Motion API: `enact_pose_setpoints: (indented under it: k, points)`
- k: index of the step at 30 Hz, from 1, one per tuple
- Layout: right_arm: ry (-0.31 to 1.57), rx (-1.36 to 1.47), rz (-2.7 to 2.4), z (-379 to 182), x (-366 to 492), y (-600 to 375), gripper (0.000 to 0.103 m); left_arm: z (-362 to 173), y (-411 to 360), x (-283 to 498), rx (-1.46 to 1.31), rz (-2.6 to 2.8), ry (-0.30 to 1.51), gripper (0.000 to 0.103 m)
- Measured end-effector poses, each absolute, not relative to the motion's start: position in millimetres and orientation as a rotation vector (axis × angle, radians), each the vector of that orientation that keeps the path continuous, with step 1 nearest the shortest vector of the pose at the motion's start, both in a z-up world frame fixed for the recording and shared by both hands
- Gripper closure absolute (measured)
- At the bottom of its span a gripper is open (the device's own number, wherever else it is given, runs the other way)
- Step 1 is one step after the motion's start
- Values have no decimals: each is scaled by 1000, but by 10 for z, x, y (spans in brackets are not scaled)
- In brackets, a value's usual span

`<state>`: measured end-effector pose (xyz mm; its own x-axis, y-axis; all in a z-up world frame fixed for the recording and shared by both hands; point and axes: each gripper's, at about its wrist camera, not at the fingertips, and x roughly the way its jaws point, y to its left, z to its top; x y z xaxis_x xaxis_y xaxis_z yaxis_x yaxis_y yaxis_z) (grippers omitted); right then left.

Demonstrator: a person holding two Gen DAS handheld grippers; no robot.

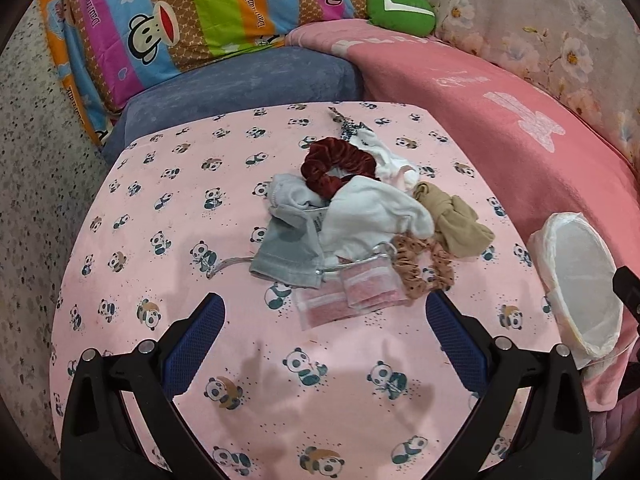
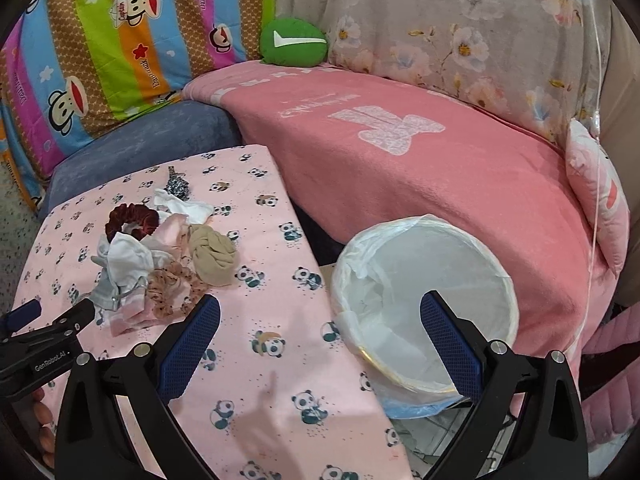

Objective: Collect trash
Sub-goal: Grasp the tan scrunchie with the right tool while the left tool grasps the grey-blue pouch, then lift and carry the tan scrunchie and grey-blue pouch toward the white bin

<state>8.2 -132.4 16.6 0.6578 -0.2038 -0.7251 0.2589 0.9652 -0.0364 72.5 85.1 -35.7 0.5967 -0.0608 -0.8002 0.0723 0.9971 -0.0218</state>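
panda-print cloth (image 1: 168, 216) is seen covering the table, w/ a heap at frame centre of the left wrist view: dark red scrunchie (image 1: 336, 164), white cloth (image 1: 372, 216), grey cloth (image 1: 288, 252), beige knotted band (image 1: 452, 220), spotted scrunchie (image 1: 420, 268), pink packets (image 1: 344, 296). left gripper (image 1: 324, 320) is held spread wide just below the packets, nothing pinched. right gripper (image 2: 320, 320) is likewise spread & empty, over the lined bin (image 2: 424, 296) at lower right of the right wrist view.
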Motion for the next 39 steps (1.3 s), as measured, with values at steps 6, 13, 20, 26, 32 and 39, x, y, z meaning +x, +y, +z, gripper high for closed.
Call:
enact_pose_setpoints:
  k: [6,13,20,26,32,39]
  points:
    - [863,114,-173,-109,457,-1065,12,-600,1061,999,10,-70,985,7]
    - [933,119,-51,-454,783,-680,37,-833,1326,1296,-88,-110,1028,7]
    - [992,144,59,-704,1052,-341,59,-992,1341,1447,-141,-194,1068,19]
    - [1060,135,120,-934,1158,-142,84,-1067,1367,1428,-177,-251,1085,44]
    - [1064,143,151,-947,1066,-141,93,-989,1397,1329,-184,-286,1065,77]
    - [1012,156,165,-677,864,-226,94,-829,1320,1209,-157,-271,1041,96]
